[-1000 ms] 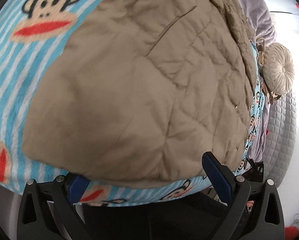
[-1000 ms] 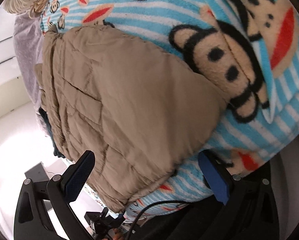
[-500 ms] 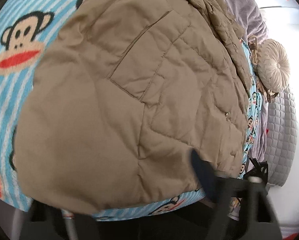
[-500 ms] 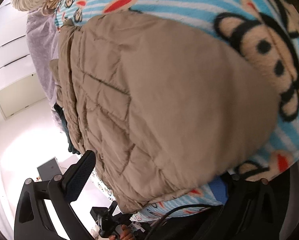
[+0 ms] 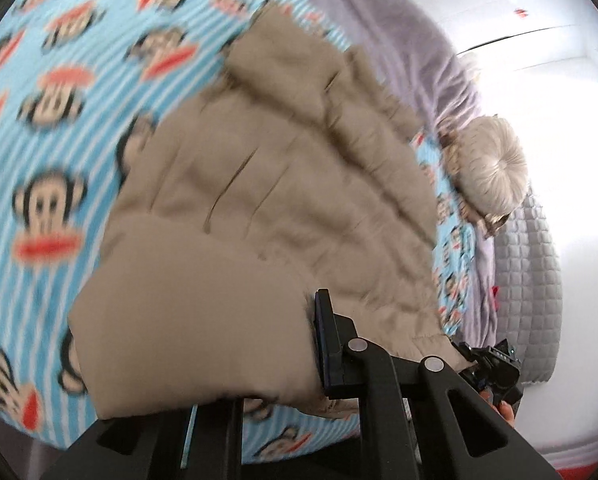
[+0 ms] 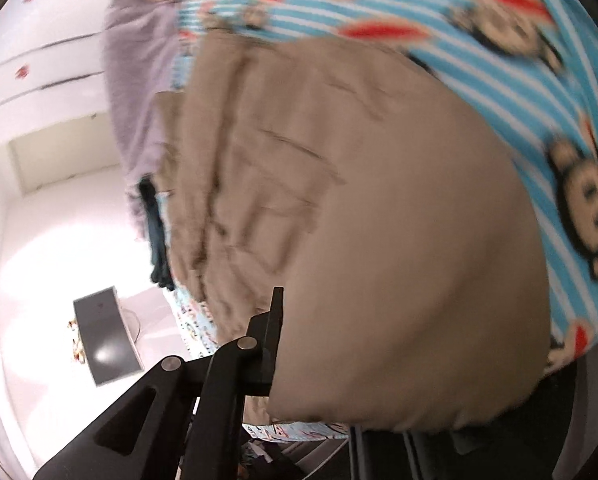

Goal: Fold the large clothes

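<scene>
Tan quilted jacket (image 5: 267, 216) lies on the bed, on a blue-and-white striped monkey-print blanket (image 5: 59, 128) — collar end toward the far side, hem end at the near edge of the bed. Fabric is matte khaki with stitched quilt lines and a slanted pocket seam; both views are motion-blurred.

Left gripper (image 5: 259, 364): the near hem corner of the jacket is bunched up and lifted in front of the camera, covering the left finger; right finger pressed against the fold, so it is clamped on the jacket.

Right gripper (image 6: 339, 360): only the left finger shows, edge-on against a big lifted fold of jacket (image 6: 399, 280) — the other finger is hidden under the cloth, grip looks closed on the fabric.

A round cream tufted cushion (image 5: 491, 168) sits at the far right edge of the bed, beside a lilac plush blanket (image 5: 411, 52) and a grey quilted cover (image 5: 527, 280). No containers visible.
</scene>
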The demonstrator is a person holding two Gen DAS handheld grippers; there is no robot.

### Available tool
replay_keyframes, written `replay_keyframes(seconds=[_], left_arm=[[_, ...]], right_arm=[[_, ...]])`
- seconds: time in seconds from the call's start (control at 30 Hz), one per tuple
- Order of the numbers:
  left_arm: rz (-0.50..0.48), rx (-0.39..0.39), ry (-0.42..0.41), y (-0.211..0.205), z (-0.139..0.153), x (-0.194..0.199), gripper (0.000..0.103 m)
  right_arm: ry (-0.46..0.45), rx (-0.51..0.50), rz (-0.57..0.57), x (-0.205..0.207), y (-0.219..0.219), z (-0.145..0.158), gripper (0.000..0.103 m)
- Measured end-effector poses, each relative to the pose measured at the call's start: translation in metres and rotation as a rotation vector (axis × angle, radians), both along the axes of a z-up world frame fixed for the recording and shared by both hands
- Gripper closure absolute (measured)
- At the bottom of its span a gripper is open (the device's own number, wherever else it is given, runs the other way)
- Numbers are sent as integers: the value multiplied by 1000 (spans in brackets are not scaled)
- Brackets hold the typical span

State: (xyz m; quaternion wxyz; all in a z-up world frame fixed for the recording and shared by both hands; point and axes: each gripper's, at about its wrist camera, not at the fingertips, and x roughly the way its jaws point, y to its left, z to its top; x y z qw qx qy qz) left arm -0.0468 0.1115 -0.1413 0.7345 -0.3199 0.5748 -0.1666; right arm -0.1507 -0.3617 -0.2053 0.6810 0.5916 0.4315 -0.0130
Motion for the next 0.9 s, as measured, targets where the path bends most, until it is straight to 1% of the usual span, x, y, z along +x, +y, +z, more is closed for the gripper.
replay_keyframes(seconds=[0.17,0.27,0.37,0.5,0.53,0.6,0.7,0.77,0.9], left_arm=[[2,23,-117,-5,42,55,87],[-3,34,-164,-9,61,91,87],[-10,48,-184,-16,73,128,87],[-50,123,-198,-27,80,187,87],[-51,135,-196,-29,78,193,87],[-48,159,-180,-33,69,218,87],[-33,205,-156,-36,52,253,87],[-30,247,-131,-39,33,275,87],[-41,321,-82,-48,-8,299,87]], right_arm=[[-97,-83,48,43,-2,49,94],[-143,-132,86,71,-7,74,94],[-169,-166,116,102,-11,94,94],[-171,-213,153,154,-20,111,94],[-168,-233,165,171,-21,115,94],[-158,-254,178,201,-24,119,94],[-133,-275,189,245,-28,118,94],[-105,-307,206,274,-28,110,94],[-41,-360,232,316,-28,80,94]])
